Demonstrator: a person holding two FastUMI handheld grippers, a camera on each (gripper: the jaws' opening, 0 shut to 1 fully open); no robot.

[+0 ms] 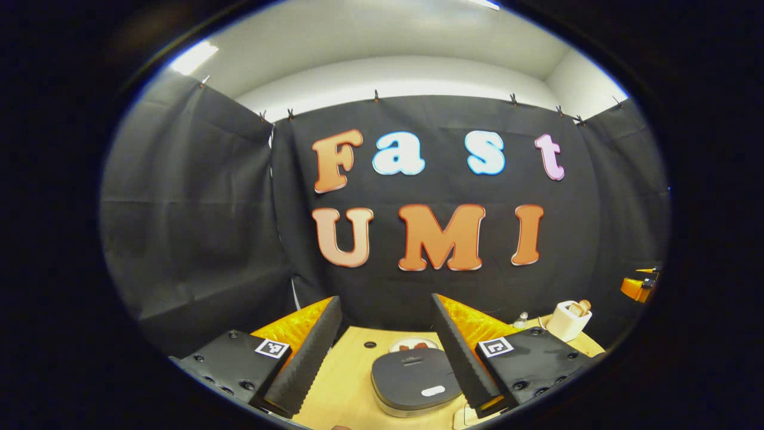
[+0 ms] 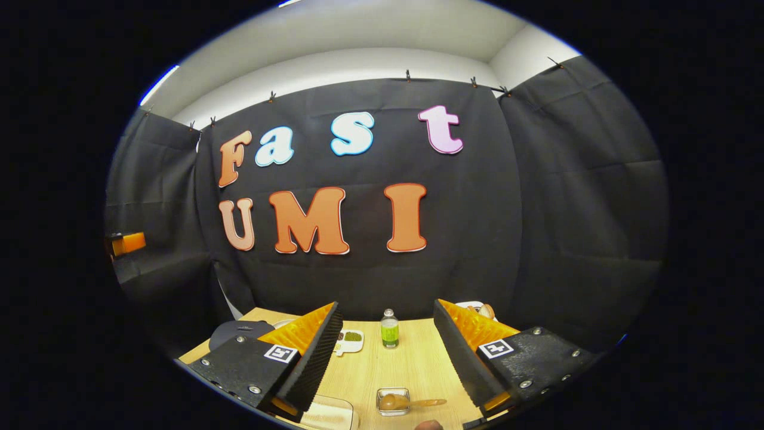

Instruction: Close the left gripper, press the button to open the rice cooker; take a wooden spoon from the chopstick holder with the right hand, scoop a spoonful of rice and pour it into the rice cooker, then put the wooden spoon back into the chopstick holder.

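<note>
Right now my left hand-held gripper (image 1: 385, 352) hangs above the worktop (image 1: 346, 382) with its fingers spread wide apart, nothing between them. Past the tips sits the rice cooker (image 1: 415, 382), lid down, well in from the worktop's far edge. A small plate (image 1: 413, 344) lies just behind it. Toward the far right corner I see the chopstick holder (image 1: 567, 321), a wooden handle poking from its top.

My right hand-held gripper (image 2: 385, 352) is likewise spread apart and empty over the worktop. Near the front edge a small clear dish (image 2: 393, 401) carries a wooden spoon (image 2: 412, 402), its handle pointing right. A green bottle (image 2: 390, 329) stands upright by the far edge.
</note>
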